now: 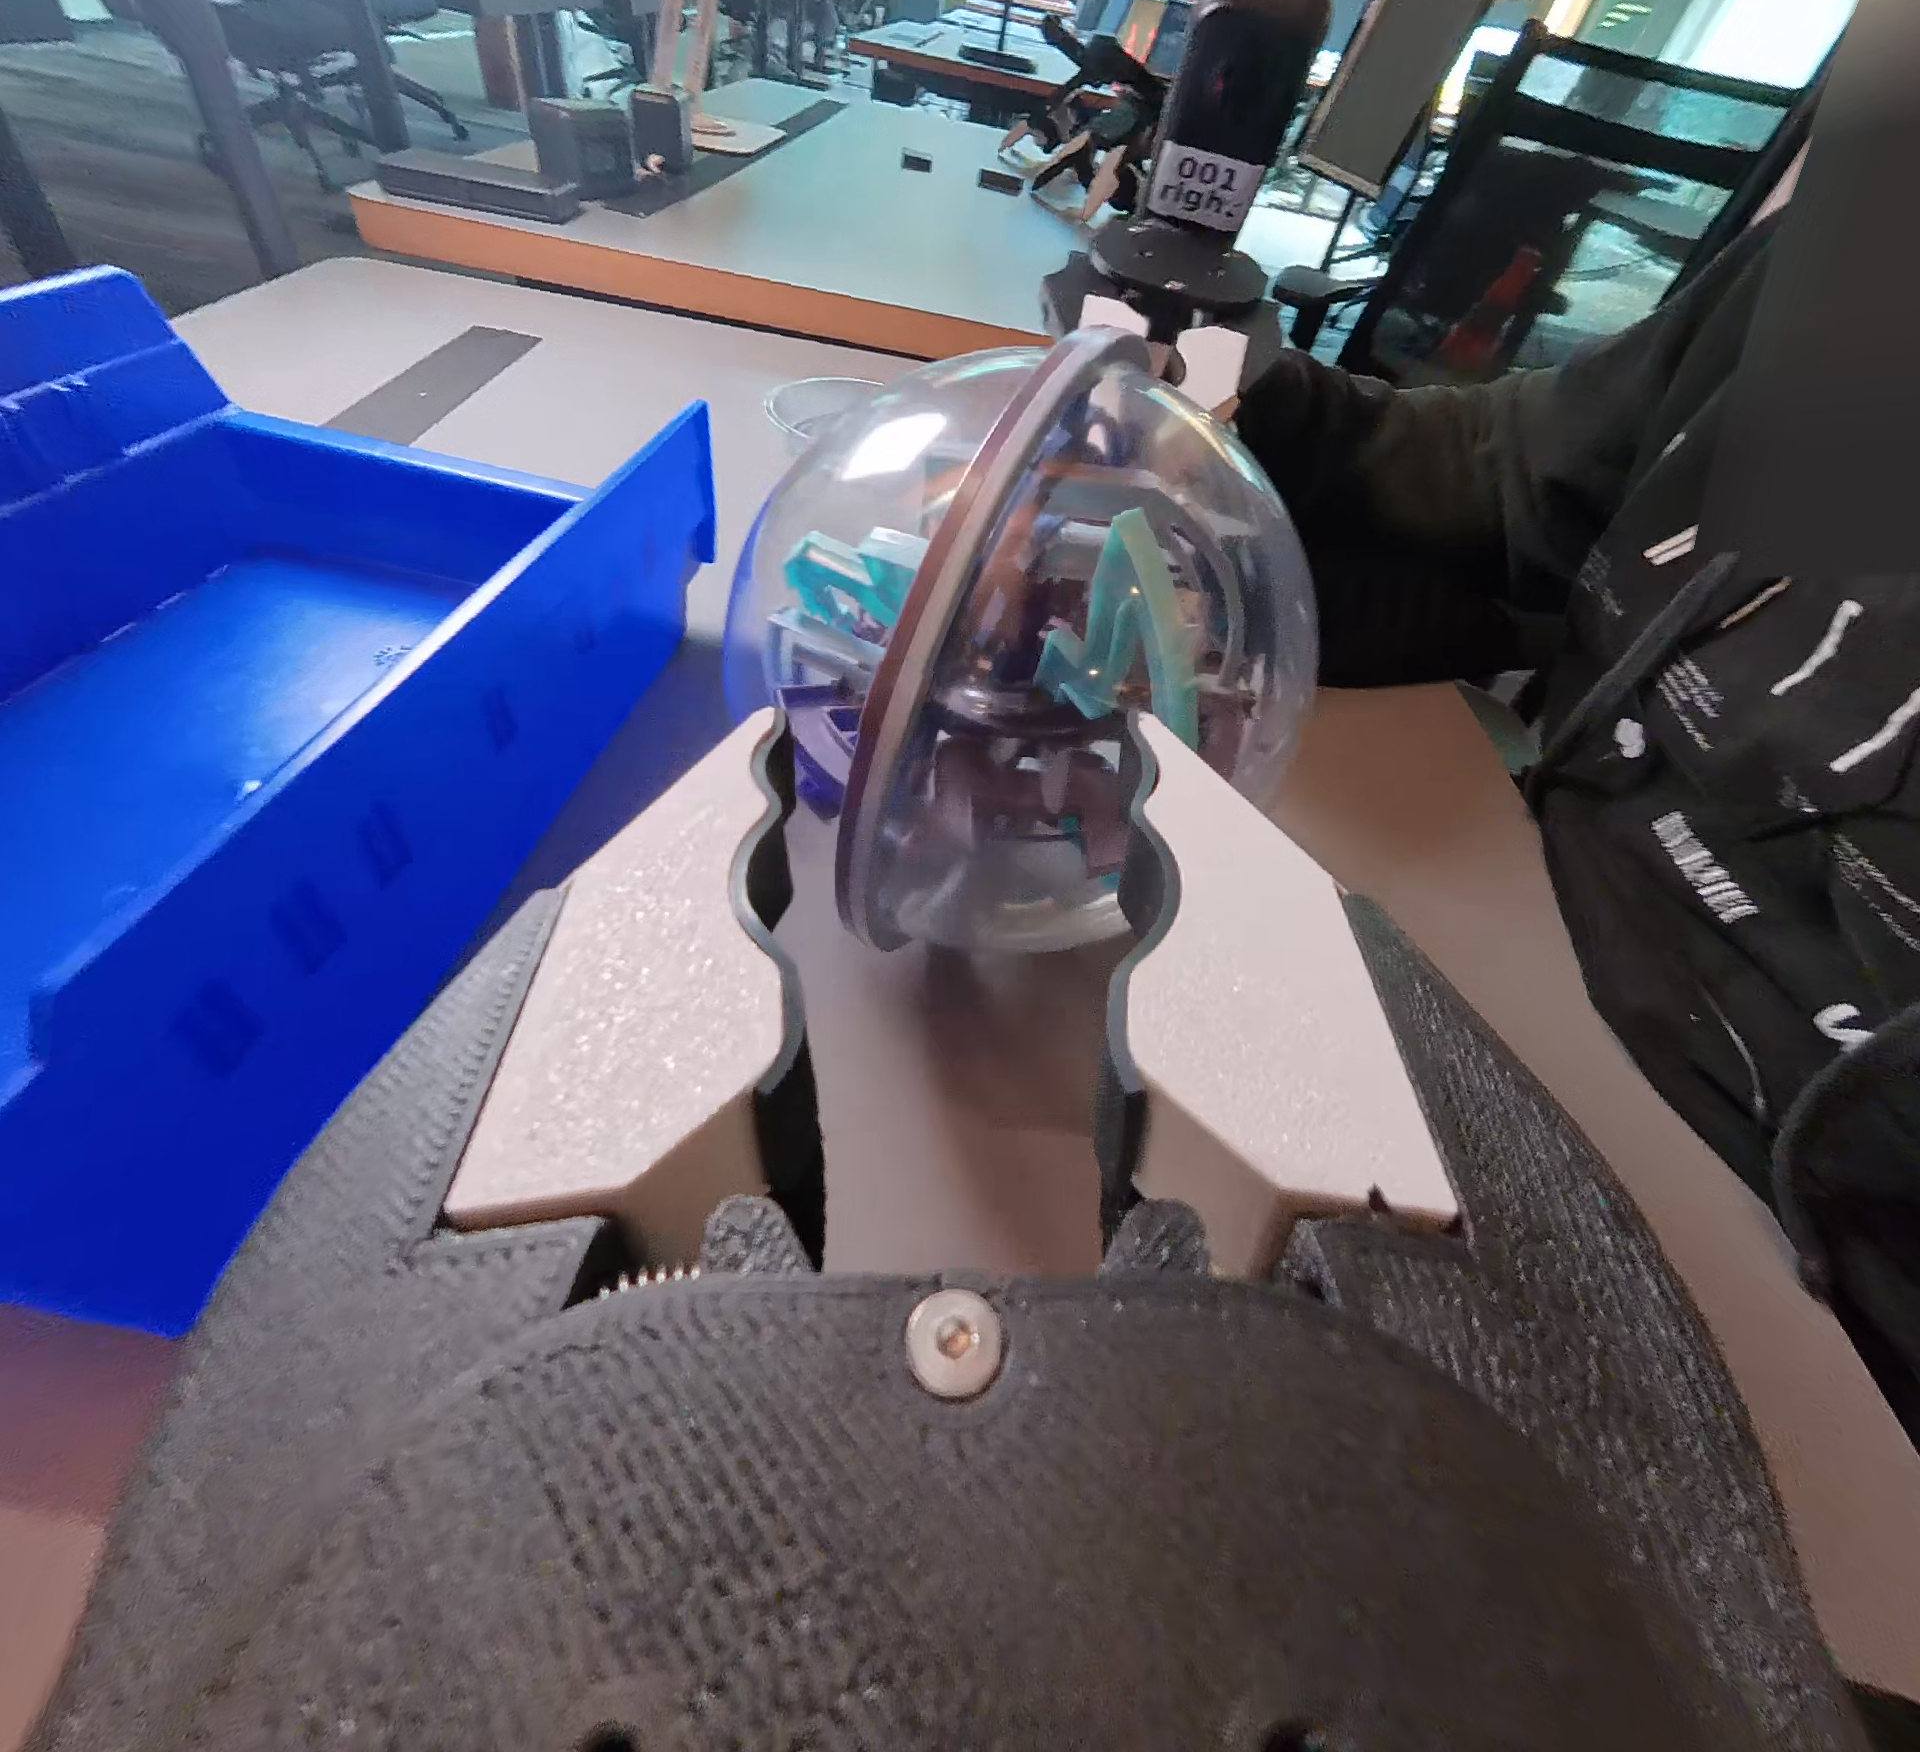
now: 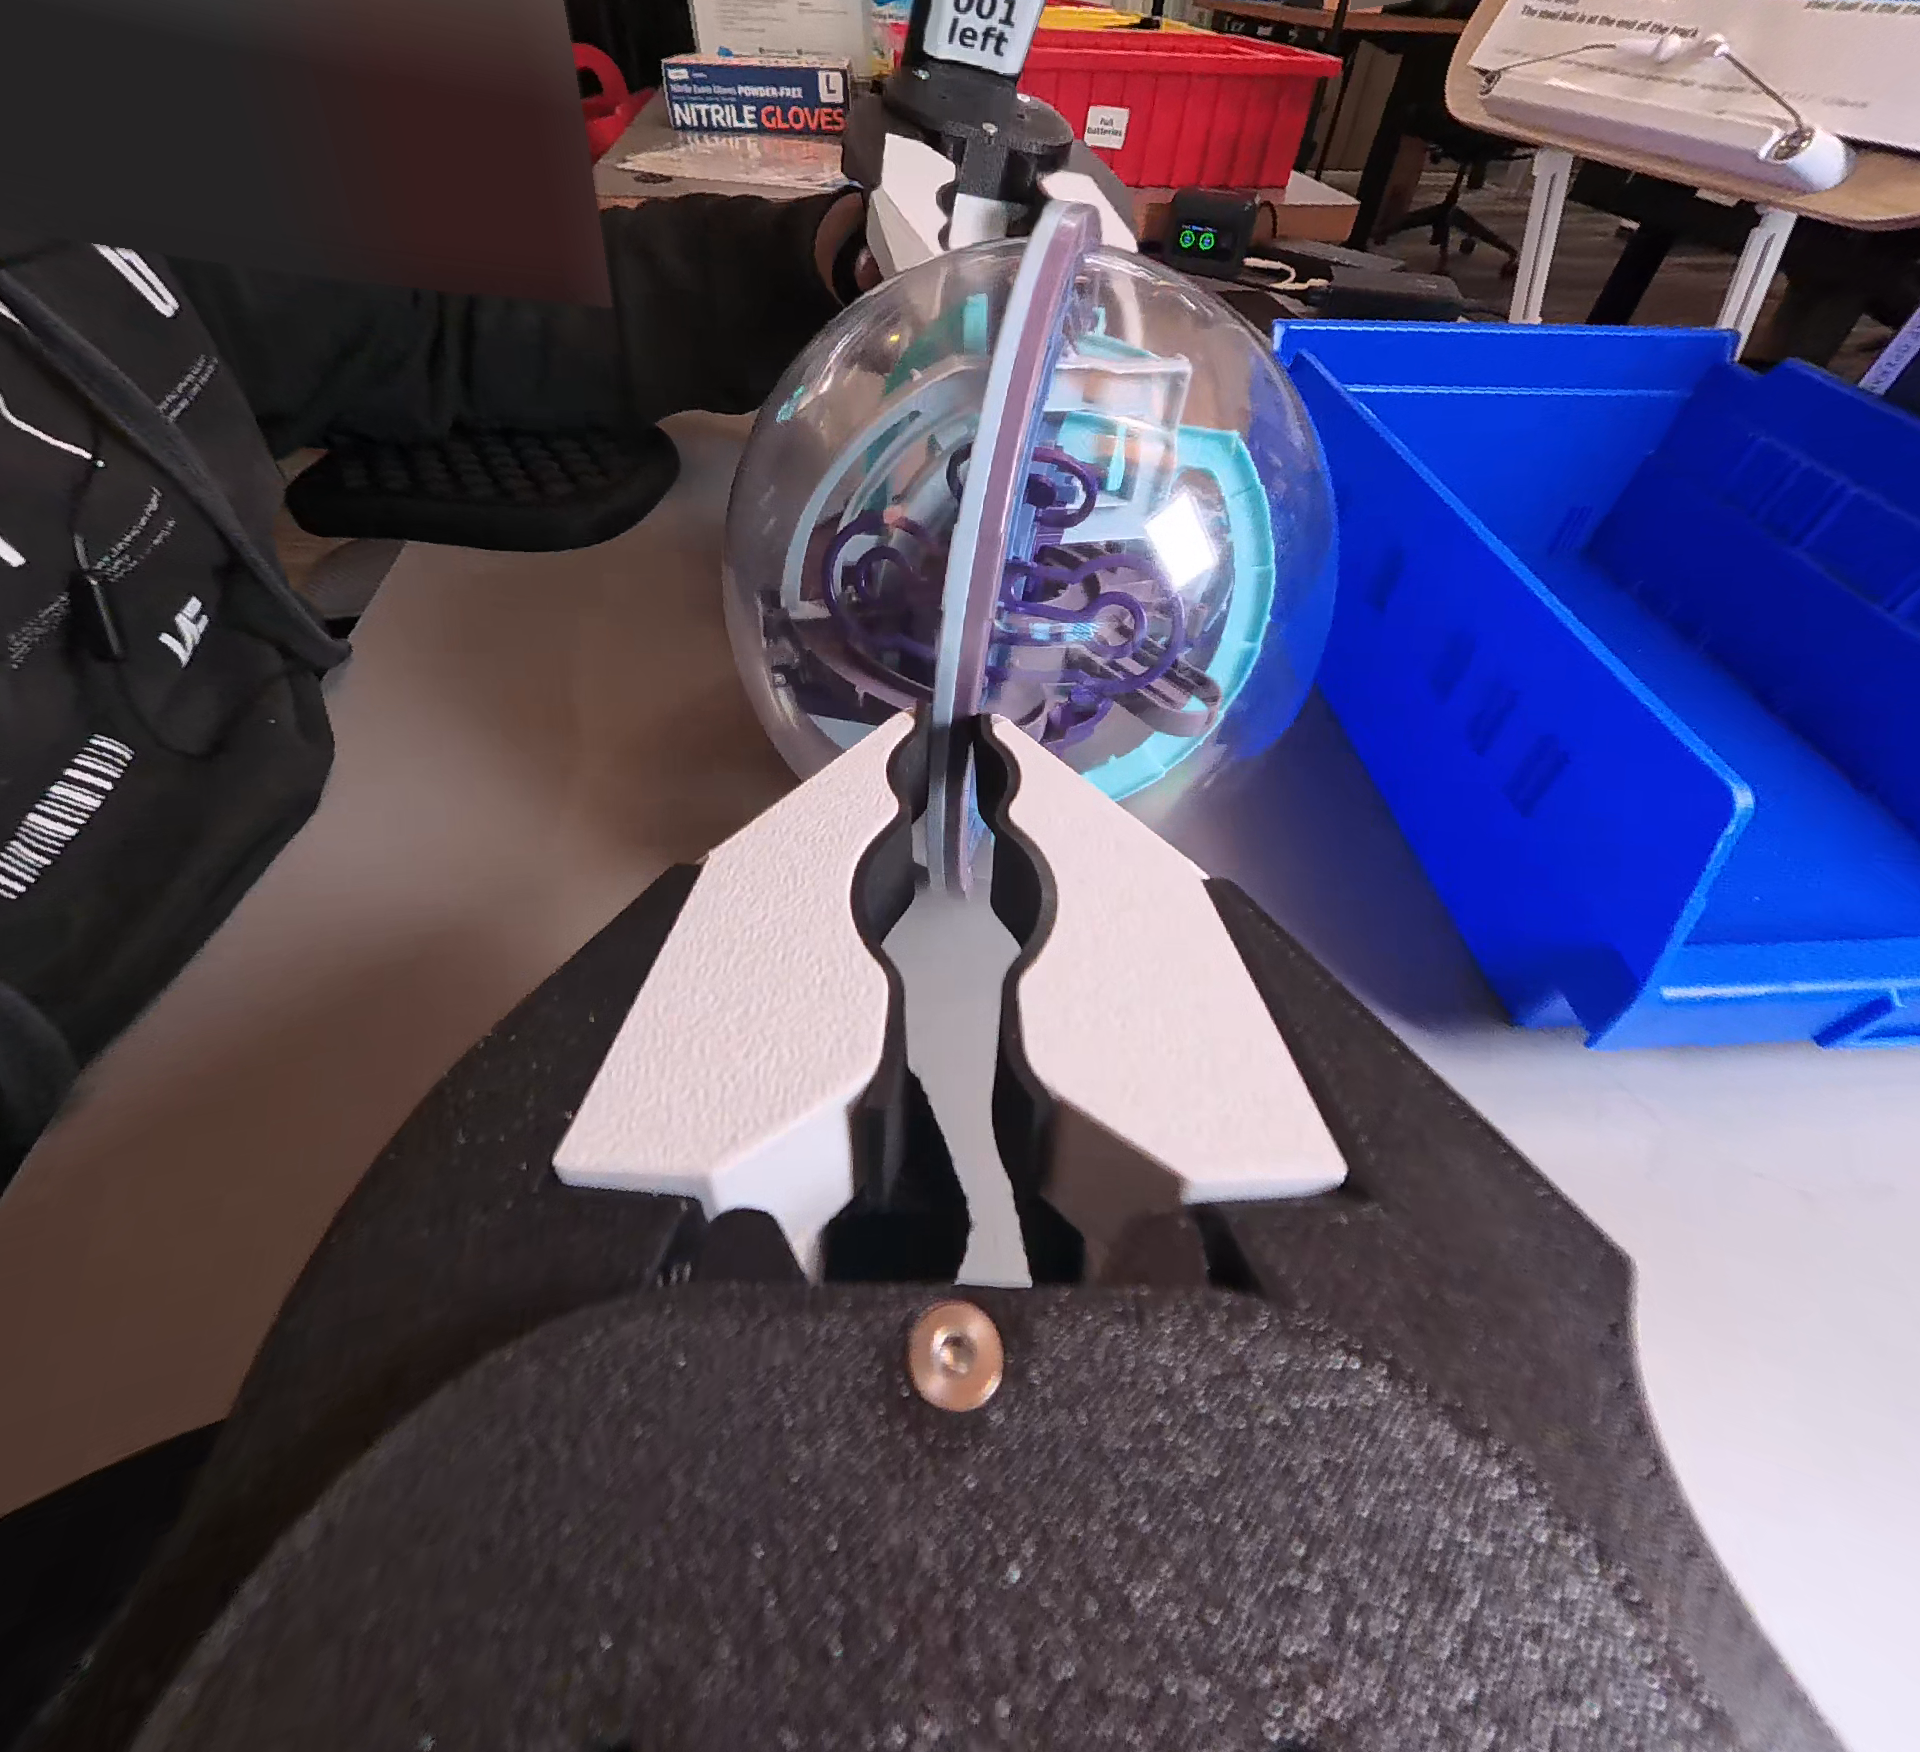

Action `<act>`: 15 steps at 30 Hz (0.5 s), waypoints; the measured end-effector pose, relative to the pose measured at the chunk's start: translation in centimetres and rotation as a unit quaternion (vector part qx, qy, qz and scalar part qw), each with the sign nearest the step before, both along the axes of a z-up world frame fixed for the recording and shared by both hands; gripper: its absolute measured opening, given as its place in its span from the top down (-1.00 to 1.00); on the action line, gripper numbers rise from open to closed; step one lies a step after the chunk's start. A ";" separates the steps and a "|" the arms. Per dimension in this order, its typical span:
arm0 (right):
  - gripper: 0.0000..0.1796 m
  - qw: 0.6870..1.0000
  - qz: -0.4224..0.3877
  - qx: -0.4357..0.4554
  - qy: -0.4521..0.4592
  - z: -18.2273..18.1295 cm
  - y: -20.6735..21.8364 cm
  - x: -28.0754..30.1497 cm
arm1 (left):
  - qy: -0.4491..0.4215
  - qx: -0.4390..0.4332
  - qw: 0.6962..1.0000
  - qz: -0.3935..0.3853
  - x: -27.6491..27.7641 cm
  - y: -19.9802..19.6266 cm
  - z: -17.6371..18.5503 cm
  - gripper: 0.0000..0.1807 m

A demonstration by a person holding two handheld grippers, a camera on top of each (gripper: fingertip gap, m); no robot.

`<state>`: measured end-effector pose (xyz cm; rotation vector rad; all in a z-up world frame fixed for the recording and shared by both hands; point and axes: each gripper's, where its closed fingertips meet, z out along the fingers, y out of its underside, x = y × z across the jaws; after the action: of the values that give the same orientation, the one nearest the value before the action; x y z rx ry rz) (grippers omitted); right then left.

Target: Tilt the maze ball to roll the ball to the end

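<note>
Right gripper [image 2: 948, 757] pinches the maze ball [image 2: 1023, 549] rim; left gripper [image 1: 951, 746] spread wide around it; inner ball indiscernible.

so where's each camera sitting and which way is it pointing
Left wrist view: on the left gripper, looking along its fingers across the table at the maze ball; the right gripper and a dark sleeve show beyond, blue bin at its left.
Right wrist view: on the right gripper, facing the opposite way, its fingers pinching the ball's rim; the left gripper shows behind.
Shared: ball, bin, and each other's gripper.
</note>
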<state>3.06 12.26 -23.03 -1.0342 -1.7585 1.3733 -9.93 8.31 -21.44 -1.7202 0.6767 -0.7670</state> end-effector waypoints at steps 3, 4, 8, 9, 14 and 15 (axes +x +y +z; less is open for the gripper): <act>0.94 1.000 -0.004 0.001 0.000 -0.1 0.2 0.0 | -0.002 0.001 1.000 -0.017 0.6 -0.4 0.1 0.40; 0.94 1.000 -0.005 0.000 0.000 -0.1 0.3 0.0 | -0.002 0.003 1.000 -0.022 0.7 -0.5 0.2 0.46; 0.94 1.000 -0.007 -0.006 0.000 -0.1 0.4 0.0 | 0.002 0.003 1.000 -0.022 0.8 -0.6 0.2 0.46; 0.94 1.000 -0.008 -0.008 0.000 -0.1 0.5 0.0 | 0.001 0.004 1.000 -0.022 0.8 -0.6 0.2 0.47; 0.94 1.000 -0.011 -0.012 0.000 -0.2 0.7 0.0 | 0.002 0.006 1.000 -0.019 0.8 -0.5 0.2 0.49; 0.94 1.000 -0.012 -0.013 -0.001 -0.2 0.8 0.0 | 0.003 0.007 1.000 -0.019 0.9 -0.5 0.3 0.50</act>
<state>3.08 13.06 -23.24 -1.0668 -1.7278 1.3844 -9.04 7.78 -21.17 -1.7018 0.7180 -0.7820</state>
